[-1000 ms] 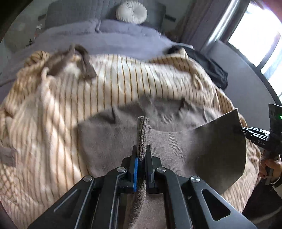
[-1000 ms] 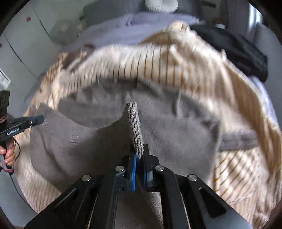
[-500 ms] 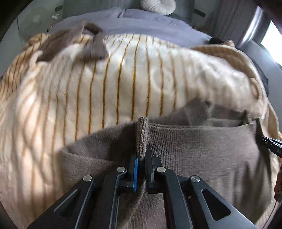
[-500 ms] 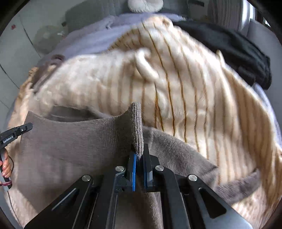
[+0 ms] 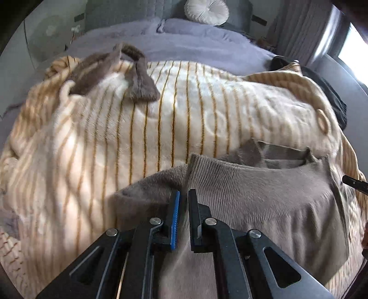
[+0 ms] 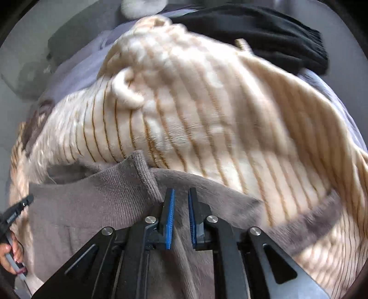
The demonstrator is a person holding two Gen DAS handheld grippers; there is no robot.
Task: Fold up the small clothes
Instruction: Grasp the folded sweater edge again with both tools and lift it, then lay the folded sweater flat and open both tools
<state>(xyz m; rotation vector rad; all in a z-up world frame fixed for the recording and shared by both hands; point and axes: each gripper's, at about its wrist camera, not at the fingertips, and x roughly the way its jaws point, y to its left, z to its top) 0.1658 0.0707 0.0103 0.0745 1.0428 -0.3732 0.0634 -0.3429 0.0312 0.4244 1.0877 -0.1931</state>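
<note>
A taupe knit sweater [image 5: 264, 197] lies folded on a cream blanket with thin orange stripes [image 5: 184, 110]. Its ribbed hem [image 5: 191, 168] runs down into my left gripper [image 5: 183, 194], which is shut on it low over the blanket. In the right wrist view the sweater [image 6: 92, 202] spreads to the left, and its hem [image 6: 145, 172] lies just left of my right gripper [image 6: 180, 191]. The right jaws are opening, with only the cloth lying beneath showing in the gap. The right gripper's tip [image 5: 355, 184] shows at the left wrist view's right edge. The left gripper [image 6: 18, 209] and a hand [image 6: 11, 257] show at the right wrist view's left edge.
A brown fuzzy garment [image 5: 110, 69] lies crumpled at the blanket's far left. A black garment [image 6: 264, 34] lies at the far right edge of the bed. Beyond the blanket are a lilac duvet [image 5: 184, 43] and a round white cushion [image 5: 207, 11].
Both grippers came down and forward with the sweater's raised edge, laying it over onto the far part. The right jaws have parted and the hem now lies beside them.
</note>
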